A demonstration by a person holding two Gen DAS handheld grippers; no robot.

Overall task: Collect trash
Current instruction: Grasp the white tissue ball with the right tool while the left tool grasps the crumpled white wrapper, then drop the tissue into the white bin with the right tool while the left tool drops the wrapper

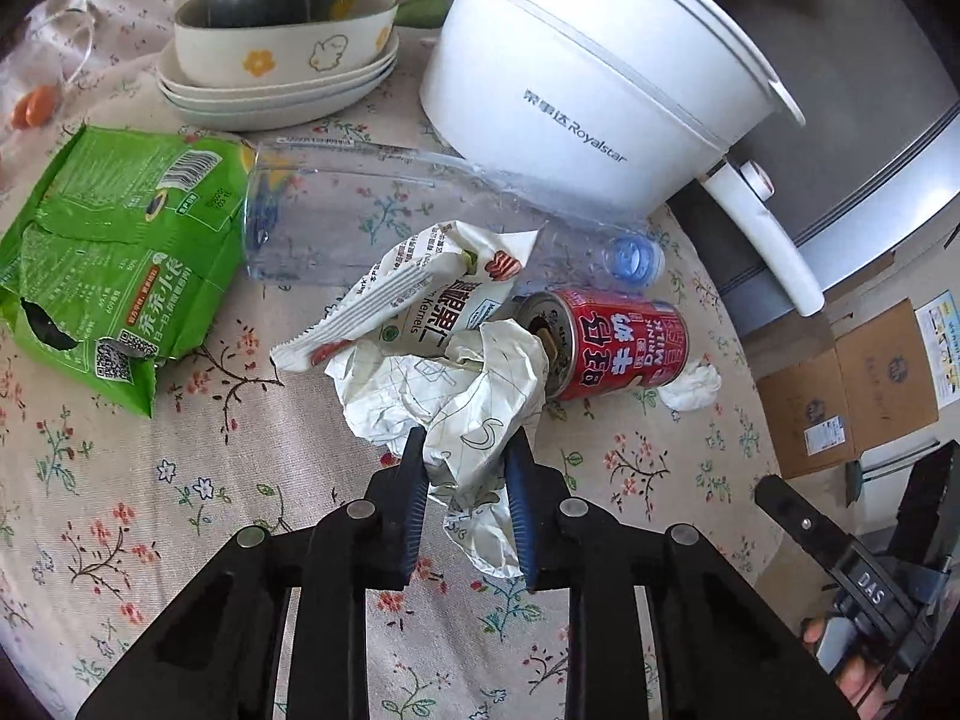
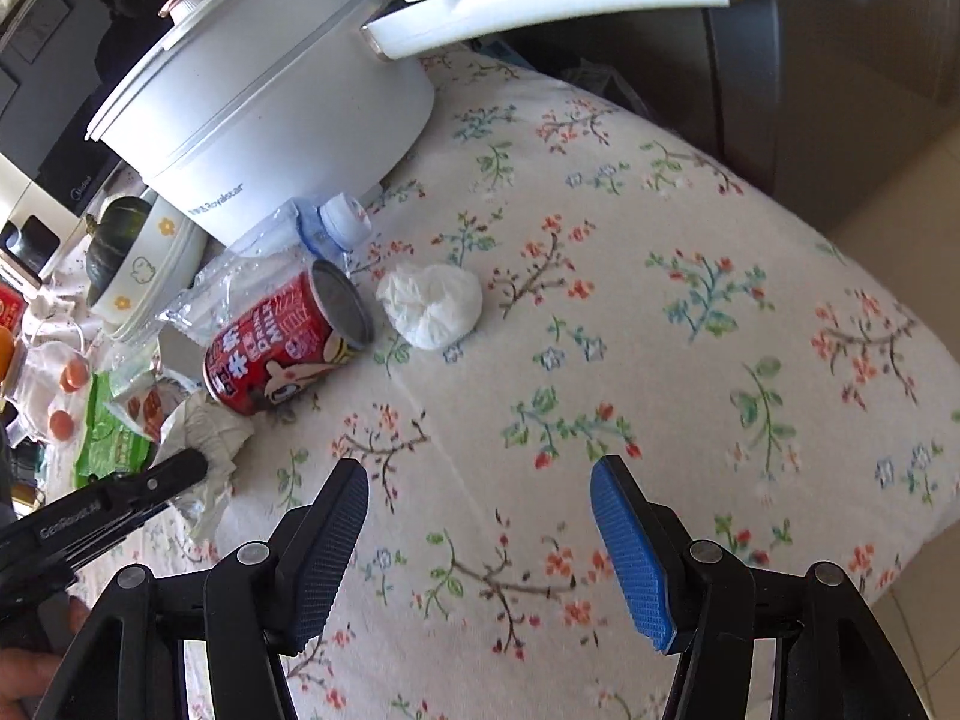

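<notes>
White crumpled paper (image 1: 456,414) sits pinched in the left tongs (image 1: 465,450), on the bench (image 1: 180,480) beside the can (image 1: 606,342); wrappers and bottle (image 1: 360,222) remain. Right view: right tongs (image 2: 480,474) gape empty, tissue (image 2: 432,303) uncollected. Barely begun, I judge.

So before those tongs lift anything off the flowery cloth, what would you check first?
1. Left tongs closed on the crumpled paper: ok, both pads press it.
2. Paper free of the red milk can: not ok, it touches the can's open end.
3. Snack wrapper clear of the paper: not ok, it lies on the paper's far edge.
4. Right tongs empty and open: ok.
5. White tissue ball reachable for the right tongs: ok, it lies alone on the tablecloth.
6. Trash bin ready: cannot tell, none in view.
</notes>
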